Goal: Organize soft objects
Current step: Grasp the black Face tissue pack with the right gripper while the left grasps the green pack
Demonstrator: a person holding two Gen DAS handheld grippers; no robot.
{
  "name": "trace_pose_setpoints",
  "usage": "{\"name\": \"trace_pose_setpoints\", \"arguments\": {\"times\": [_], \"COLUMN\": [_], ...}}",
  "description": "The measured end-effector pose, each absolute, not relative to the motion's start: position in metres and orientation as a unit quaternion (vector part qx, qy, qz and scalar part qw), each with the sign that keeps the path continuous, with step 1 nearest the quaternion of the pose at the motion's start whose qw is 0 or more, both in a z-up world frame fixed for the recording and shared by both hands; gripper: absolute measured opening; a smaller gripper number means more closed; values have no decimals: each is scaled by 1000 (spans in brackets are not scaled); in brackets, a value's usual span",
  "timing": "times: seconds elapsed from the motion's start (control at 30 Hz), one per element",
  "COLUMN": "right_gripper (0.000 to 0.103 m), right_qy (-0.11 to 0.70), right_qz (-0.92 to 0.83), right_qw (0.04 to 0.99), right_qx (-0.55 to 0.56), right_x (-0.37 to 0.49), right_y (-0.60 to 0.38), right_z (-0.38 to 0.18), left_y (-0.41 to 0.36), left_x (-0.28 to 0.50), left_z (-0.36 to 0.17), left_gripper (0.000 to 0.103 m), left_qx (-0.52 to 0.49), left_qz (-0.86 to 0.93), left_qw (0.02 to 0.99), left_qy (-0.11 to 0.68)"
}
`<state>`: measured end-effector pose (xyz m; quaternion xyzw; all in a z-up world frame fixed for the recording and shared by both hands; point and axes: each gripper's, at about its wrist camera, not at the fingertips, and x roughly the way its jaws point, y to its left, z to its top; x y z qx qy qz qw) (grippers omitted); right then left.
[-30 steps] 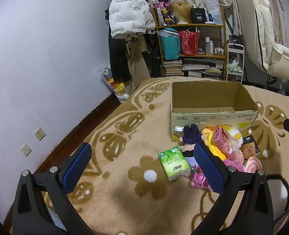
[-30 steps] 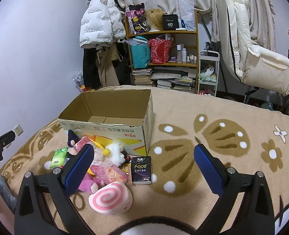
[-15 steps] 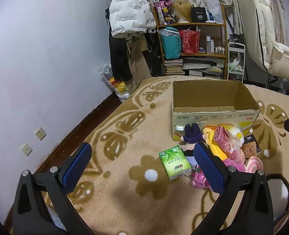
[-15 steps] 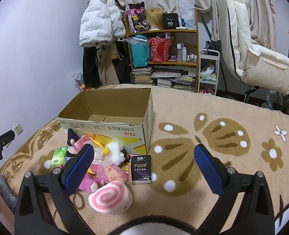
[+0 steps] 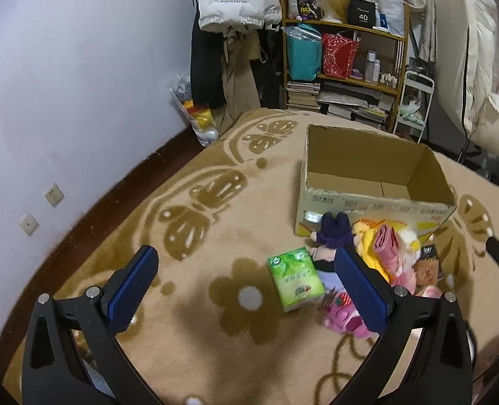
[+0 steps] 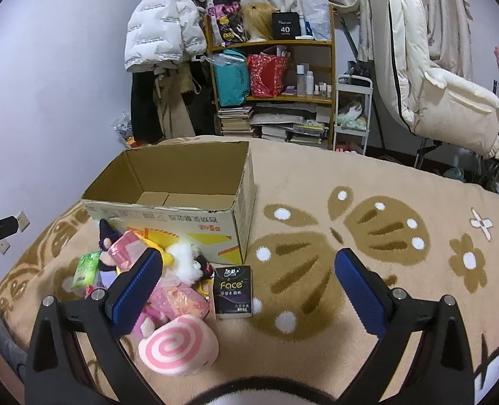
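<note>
Beige blanket with brown butterfly and flower patterns covers the working surface; a cluttered shelf and hanging coats stand against the far wall.

Cardboard box: open at the top, upright, nothing visible inside it. It sits on the blanket left of centre in the right wrist view.

Soft items: all lie outside the box, heaped against its near wall. A pile of plush toys in pink, yellow, purple and white is at the centre of the heap. A pink swirl cushion lies nearest, touching the pile. A dark tissue pack lies just right of the pile. A green tissue pack lies at its left edge.

Tools: left gripper is released, fingers wide apart, holding nothing, hovering above the blanket near the green pack. Right gripper is likewise spread and empty, above the dark pack and cushion.

Assessment: sorting has not begun.

Risks:
- The plush toys overlap, so a pinch may lift two, with one dropping short of the box.
- The cushion is broad and may slip from the pads.
- Both grippers work the same heap and could collide.
</note>
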<state>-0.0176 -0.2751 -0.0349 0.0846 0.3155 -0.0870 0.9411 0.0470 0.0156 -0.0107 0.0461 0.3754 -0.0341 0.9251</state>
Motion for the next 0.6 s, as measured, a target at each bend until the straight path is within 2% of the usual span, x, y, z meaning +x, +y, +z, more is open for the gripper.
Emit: {"name": "trace_pose_setpoints", "arguments": {"times": [0.33,0.6], "right_gripper": [103,103], "right_qy": [349,392], "right_qz": [-88,-101], "right_qw": [927,907], "right_qx": [105,116], "right_x": [17,39], "right_y": [-284,-292], "right_z": [-52,-77], "left_y": [18,8], "left_x": [88,119], "left_z": [-28,-62], "left_gripper": [103,103], "left_qx": [36,63], "left_qz": [-24,-6], "left_qw": [910,893], "left_qy": [411,446]}}
